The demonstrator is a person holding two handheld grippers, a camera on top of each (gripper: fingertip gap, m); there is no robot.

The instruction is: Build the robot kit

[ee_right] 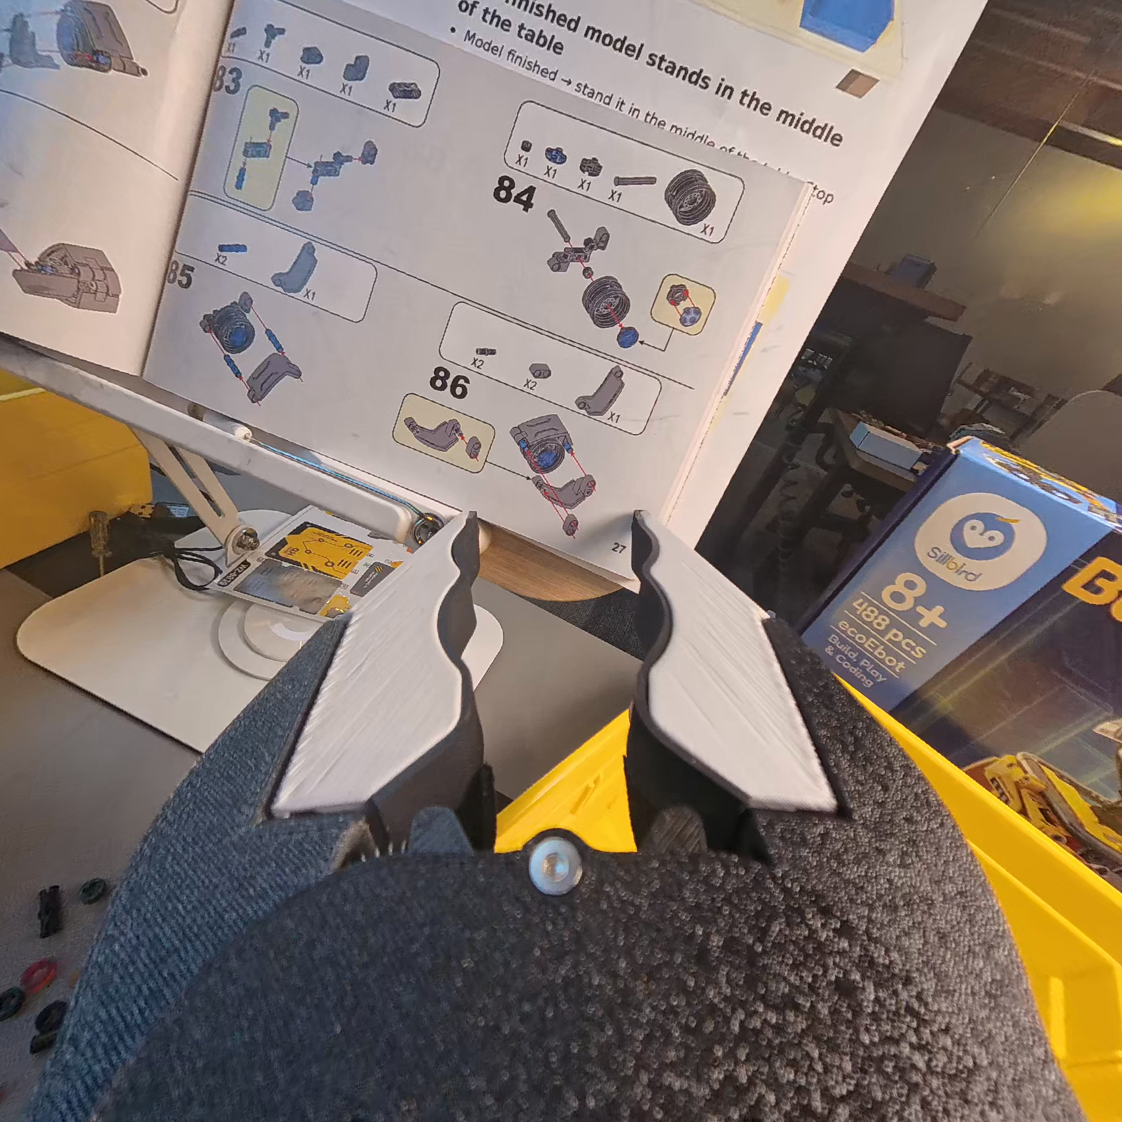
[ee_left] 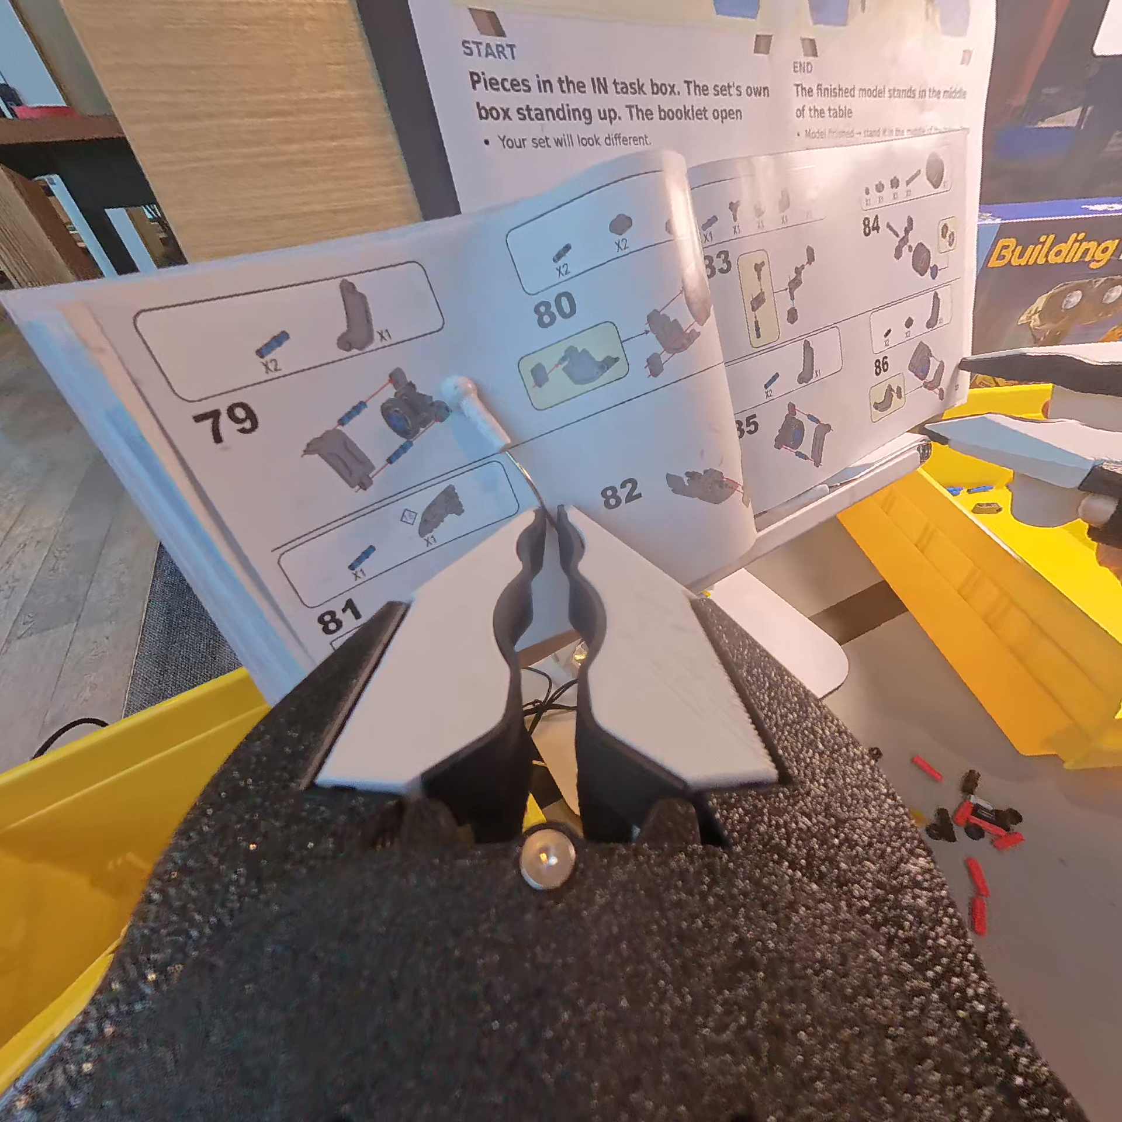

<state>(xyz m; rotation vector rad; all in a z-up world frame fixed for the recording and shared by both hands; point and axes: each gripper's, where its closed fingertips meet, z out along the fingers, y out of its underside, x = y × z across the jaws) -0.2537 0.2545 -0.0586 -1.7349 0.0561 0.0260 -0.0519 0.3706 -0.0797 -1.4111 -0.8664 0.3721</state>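
L gripper (ee_left: 551, 516): fingertips pinched together on what looks like the thin wire page-holder (ee_left: 486, 425) of the white metal book stand (ee_right: 121, 656), though blur leaves contact uncertain. R gripper (ee_right: 554, 534): fingers spread, empty, just beside the lower edge of the open white instruction booklet (ee_right: 425, 273). One page (ee_left: 637, 364) curls mid-turn. Loose red/black pcs (ee_left: 983, 819) lie on the table.

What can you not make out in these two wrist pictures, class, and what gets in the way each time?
- Left gripper: whether its nearly closed tips pinch the thin wire page clip or only sit before it; the tips cover that spot.
- Booklet: its lower left corner, left wrist view, hidden behind the gripper body.
- Curled page: covers the drawings behind it.
- Yellow bin: contents hidden by the right gripper.
- Small loose pieces: too small to tell shapes.
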